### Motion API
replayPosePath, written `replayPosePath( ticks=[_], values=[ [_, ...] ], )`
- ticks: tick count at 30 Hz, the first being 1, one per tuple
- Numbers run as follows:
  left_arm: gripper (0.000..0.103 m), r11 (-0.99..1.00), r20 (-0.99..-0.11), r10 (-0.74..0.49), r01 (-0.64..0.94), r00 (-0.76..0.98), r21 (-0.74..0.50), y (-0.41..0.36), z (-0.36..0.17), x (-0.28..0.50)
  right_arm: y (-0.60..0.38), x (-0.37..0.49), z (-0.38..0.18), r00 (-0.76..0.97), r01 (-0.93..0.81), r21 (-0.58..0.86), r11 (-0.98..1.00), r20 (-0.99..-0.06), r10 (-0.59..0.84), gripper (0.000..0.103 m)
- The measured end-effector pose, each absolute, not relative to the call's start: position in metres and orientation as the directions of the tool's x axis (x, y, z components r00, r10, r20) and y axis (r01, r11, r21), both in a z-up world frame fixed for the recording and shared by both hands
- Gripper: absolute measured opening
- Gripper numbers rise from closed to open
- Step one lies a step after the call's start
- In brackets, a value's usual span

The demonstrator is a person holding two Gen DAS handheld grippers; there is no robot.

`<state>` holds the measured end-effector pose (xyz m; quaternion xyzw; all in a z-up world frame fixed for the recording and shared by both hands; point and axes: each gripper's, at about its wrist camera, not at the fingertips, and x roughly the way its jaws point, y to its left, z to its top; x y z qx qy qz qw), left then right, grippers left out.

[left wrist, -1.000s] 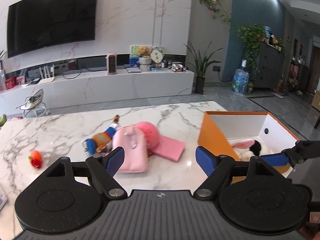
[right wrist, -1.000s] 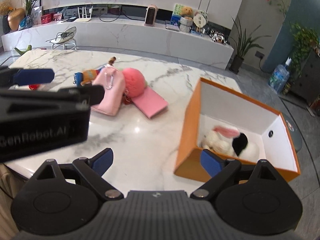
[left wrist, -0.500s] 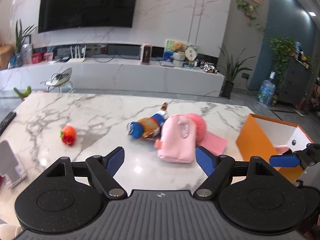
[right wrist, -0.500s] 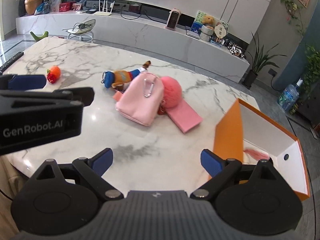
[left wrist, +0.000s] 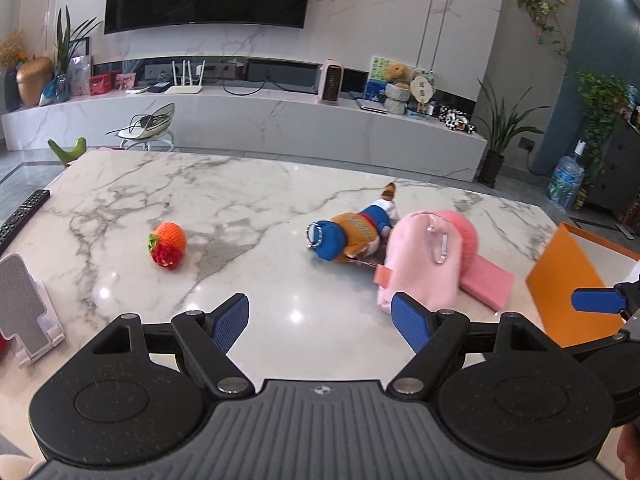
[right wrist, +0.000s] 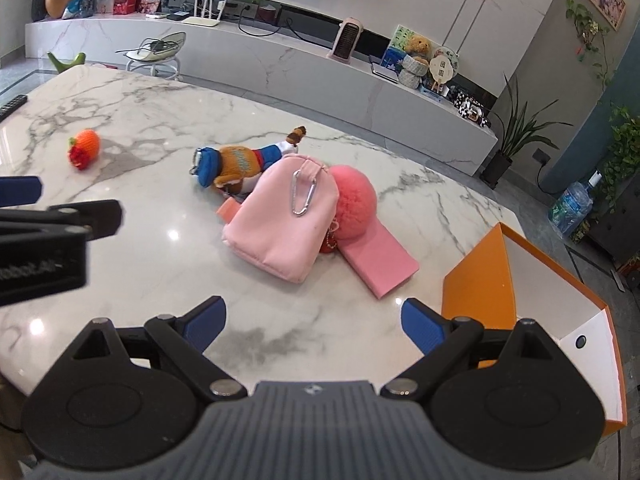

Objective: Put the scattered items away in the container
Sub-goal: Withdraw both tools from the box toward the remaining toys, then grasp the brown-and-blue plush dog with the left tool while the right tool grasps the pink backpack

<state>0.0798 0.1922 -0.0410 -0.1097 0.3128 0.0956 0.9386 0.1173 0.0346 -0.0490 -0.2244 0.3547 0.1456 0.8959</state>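
Right wrist view: the left gripper (right wrist: 16,192) housing reads "robot.AI", cut off at the edge. Both the left and the right gripper (right wrist: 314,320) are spread, empty. The pink pouch (right wrist: 286,216) lies on the marble table (right wrist: 120,240), near the orange box (right wrist: 480,292).

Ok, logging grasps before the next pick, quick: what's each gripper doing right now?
Left gripper: open, holding nothing, above the table.
Right gripper: open, holding nothing.

Both claws swung left, away from orange box (right wrist: 476,284); plush rabbit now hidden.
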Motion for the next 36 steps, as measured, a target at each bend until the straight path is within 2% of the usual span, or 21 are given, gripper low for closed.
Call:
replayPosePath(
  ticks=[12, 19, 21, 23, 28, 30, 32, 34, 36],
  values=[
    [0.093, 0.971, -0.661, 0.063, -0.200, 0.748, -0.133, 0.186, -0.072, 0.135, 0.031, 0.187, -0.084, 0.663, -0.375, -0.234, 0.897, -0.744, 0.083, 0.094],
    [0.091, 0.977, -0.705, 0.035, -0.172, 0.709, -0.125, 0.180, -0.092, 0.166, 0.026, 0.222, -0.103, 0.624, -0.361, -0.116, 0.925, -0.768, 0.147, 0.083],
    [0.088, 0.978, -0.710, 0.027, -0.166, 0.704, -0.126, 0.179, -0.096, 0.173, 0.025, 0.231, -0.105, 0.620, -0.355, -0.071, 0.932, -0.765, 0.177, 0.082],
    [0.080, 0.977, -0.717, 0.021, -0.166, 0.697, -0.133, 0.180, -0.100, 0.180, 0.024, 0.240, -0.107, 0.621, -0.345, -0.039, 0.938, -0.758, 0.197, 0.081],
    [0.069, 0.978, -0.730, 0.006, -0.156, 0.684, -0.138, 0.178, -0.110, 0.193, 0.021, 0.262, -0.112, 0.609, -0.332, 0.074, 0.941, -0.745, 0.273, 0.081],
    [0.068, 0.978, -0.726, 0.003, -0.152, 0.687, -0.140, 0.177, -0.111, 0.194, 0.021, 0.266, -0.115, 0.599, -0.332, 0.113, 0.936, -0.741, 0.302, 0.081],
    [0.064, 0.979, -0.723, -0.001, -0.147, 0.691, -0.142, 0.175, -0.112, 0.195, 0.021, 0.268, -0.118, 0.589, -0.336, 0.146, 0.931, -0.738, 0.329, 0.077],
    [0.062, 0.979, -0.720, -0.004, -0.143, 0.694, -0.144, 0.174, -0.112, 0.196, 0.023, 0.268, -0.121, 0.567, -0.353, 0.191, 0.916, -0.736, 0.371, 0.062],
    [0.061, 0.980, -0.718, -0.004, -0.140, 0.696, -0.142, 0.173, -0.112, 0.197, 0.025, 0.265, -0.122, 0.560, -0.365, 0.206, 0.908, -0.730, 0.391, 0.054]
  ],
)
